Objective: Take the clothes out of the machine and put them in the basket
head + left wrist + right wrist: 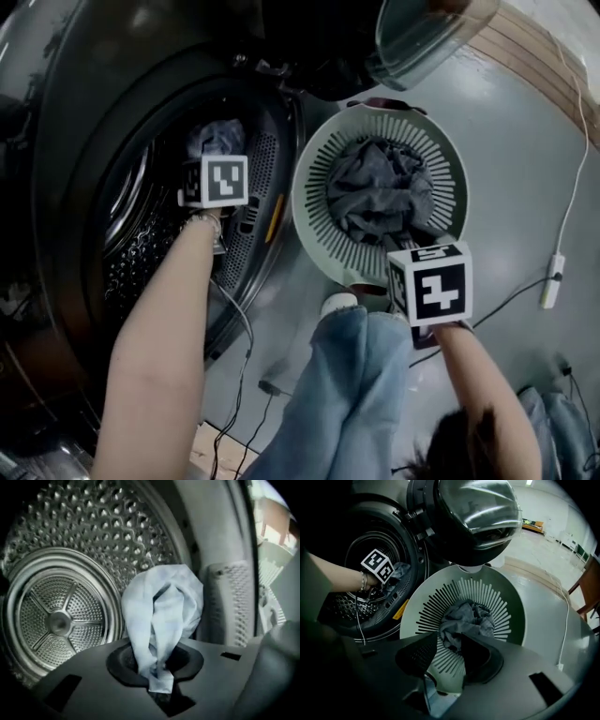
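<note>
1. While the left gripper (159, 686) has its jaws clamped on a fold of the pale blue cloth (161, 606), the cloth sits inside the drum (61, 620), just beside the basket (314, 164). Judgement: keep the pinch firm, draw the cloth clear of the drum mouth, and release only above the basket.
2. Right gripper (449, 656): jaws apart, nothing between them, over the basket's near rim.
3. Basket holds crumpled grey clothes (375, 197). No other garment seen in the drum.

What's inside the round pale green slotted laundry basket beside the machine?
A crumpled dark grey garment lies in the pale green slotted basket, covering the middle of its floor. Whether anything lies beneath that heap cannot be seen.
</note>
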The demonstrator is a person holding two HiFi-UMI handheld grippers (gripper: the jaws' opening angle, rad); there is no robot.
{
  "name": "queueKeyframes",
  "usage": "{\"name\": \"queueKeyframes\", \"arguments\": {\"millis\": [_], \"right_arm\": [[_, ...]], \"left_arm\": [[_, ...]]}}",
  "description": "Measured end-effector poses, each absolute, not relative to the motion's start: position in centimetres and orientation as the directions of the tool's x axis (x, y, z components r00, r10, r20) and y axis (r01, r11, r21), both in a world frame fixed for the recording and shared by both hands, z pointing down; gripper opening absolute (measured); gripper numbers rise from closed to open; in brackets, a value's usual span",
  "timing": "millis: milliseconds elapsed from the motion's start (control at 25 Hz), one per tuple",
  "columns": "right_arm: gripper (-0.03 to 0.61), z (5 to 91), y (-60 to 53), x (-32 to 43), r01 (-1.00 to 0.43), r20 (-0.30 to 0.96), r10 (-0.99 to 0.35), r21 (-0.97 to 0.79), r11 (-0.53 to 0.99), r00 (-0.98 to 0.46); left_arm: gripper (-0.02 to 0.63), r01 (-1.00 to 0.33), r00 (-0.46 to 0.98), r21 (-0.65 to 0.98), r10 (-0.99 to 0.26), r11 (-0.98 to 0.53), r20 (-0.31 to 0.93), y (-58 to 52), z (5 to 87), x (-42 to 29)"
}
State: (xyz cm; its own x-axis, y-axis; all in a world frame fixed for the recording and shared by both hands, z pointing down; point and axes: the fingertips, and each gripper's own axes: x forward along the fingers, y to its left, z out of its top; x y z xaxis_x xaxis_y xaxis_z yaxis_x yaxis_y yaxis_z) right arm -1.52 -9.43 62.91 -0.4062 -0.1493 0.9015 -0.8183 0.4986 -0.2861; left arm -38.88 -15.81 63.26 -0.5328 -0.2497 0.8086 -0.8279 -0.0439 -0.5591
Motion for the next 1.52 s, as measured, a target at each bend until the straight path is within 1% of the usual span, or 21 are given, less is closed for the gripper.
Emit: {"name": "queueKeyframes", "arguments": {"millis": [200, 360, 560, 720, 920, 1080, 1160, 1240, 1360, 1440, 1520], "right_arm": [[0.141, 60.4, -8.0, 1.7, -0.86, 0.91, -0.176, -0.272, 0.431, -0.376], [0.137, 59.0, -6.6, 4.1, -0.885, 0.914, -0.18, -0.278, 0.375, -0.363], [0.133, 57.1, -5.1, 6.3, -0.907, 0.912, -0.2, -0.289, 0.307, -0.358], [0.13, 55.4, -4.7, 7.3, -0.907, 0.911, -0.208, -0.283, 0.313, -0.356], [0.121, 53.9, -5.2, 8.3, -0.91, 0.904, -0.24, -0.275, 0.309, -0.355], [0.119, 53.4, -4.9, 9.0, -0.91, 0.904, -0.237, -0.277, 0.309, -0.356], [0.118, 53.5, -4.6, 9.5, -0.913, 0.905, -0.236, -0.278, 0.299, -0.353], [0.117, 53.6, -4.2, 10.2, -0.919, 0.909, -0.234, -0.277, 0.281, -0.346], [0.117, 53.6, -3.7, 11.0, -0.923, 0.91, -0.228, -0.284, 0.261, -0.345], [0.116, 53.5, -3.5, 11.6, -0.923, 0.91, -0.229, -0.287, 0.258, -0.346], [0.115, 53.5, -3.4, 12.5, -0.926, 0.911, -0.231, -0.283, 0.249, -0.341]], "left_arm": [[0.08, -0.782, -0.581, -0.622, -0.314, -0.038, 0.751, -13.8, 59.5, -35.7], [0.08, -0.802, -0.546, -0.596, -0.353, -0.043, 0.76, -12.6, 57.6, -32.3], [0.077, -0.861, -0.467, -0.509, -0.397, -0.002, 0.79, -11.5, 54.5, -28.5], [0.075, -0.913, -0.382, -0.405, -0.447, 0.046, 0.809, -10.9, 51.7, -24.6], [0.074, -0.953, -0.298, -0.291, -0.468, 0.088, 0.832, -9.6, 50.5, -20.3], [0.074, -0.976, -0.203, -0.213, -0.483, 0.036, 0.852, -8.1, 50.5, -15.7], [0.074, -0.99, -0.14, -0.138, -0.488, 0.04, 0.861, -7.6, 50.3, -13.4], [0.072, -0.999, -0.042, -0.034, -0.511, 0.024, 0.859, -7.8, 49.9, -10.9], [0.072, -0.992, 0.123, 0.099, -0.545, -0.074, 0.83, -8.8, 49.1, -7.4], [0.072, -0.977, 0.207, 0.147, -0.551, -0.152, 0.808, -9.5, 48.5, -5.1], [0.072, -0.964, 0.258, 0.17, -0.551, -0.206, 0.794, -10.1, 47.9, -3.0]]}}
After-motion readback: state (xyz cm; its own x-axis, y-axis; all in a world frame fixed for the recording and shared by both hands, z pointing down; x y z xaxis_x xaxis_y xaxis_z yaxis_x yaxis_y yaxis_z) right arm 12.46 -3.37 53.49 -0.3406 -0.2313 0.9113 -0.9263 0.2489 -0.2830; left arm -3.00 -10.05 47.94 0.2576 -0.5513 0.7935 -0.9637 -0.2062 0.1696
